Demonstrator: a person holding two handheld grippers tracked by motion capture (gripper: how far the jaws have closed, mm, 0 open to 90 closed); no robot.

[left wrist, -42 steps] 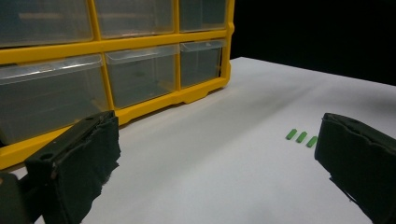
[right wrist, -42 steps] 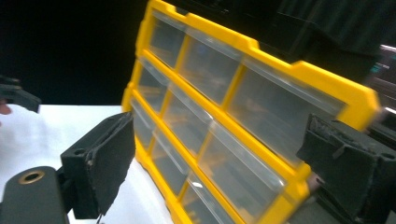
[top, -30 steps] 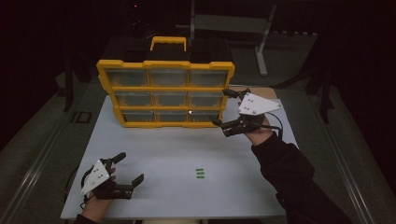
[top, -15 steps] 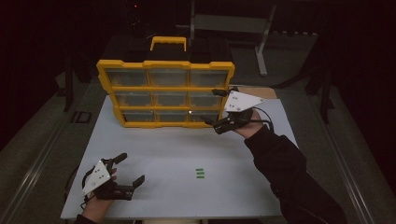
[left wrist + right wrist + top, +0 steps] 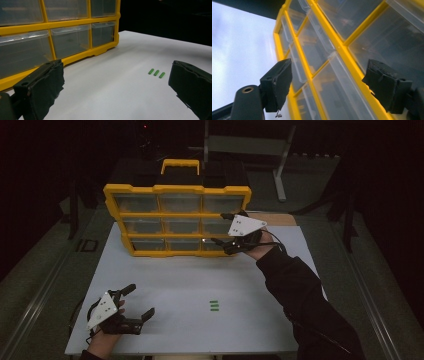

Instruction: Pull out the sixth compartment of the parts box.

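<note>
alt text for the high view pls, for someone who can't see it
A person's right hand-held gripper, jaws open and just closing a little, reaches the right-hand drawers of a yellow drawer organiser standing on a white table. The left hand-held gripper rests open near the front edge, with three small green pieces lying mid-table.

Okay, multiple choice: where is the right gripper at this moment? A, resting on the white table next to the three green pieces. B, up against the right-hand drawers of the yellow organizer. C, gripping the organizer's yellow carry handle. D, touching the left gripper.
B: the high view shows the right gripper at the right column of drawers of the yellow organizer, jaws apart with nothing clamped, far from the green pieces.
</note>
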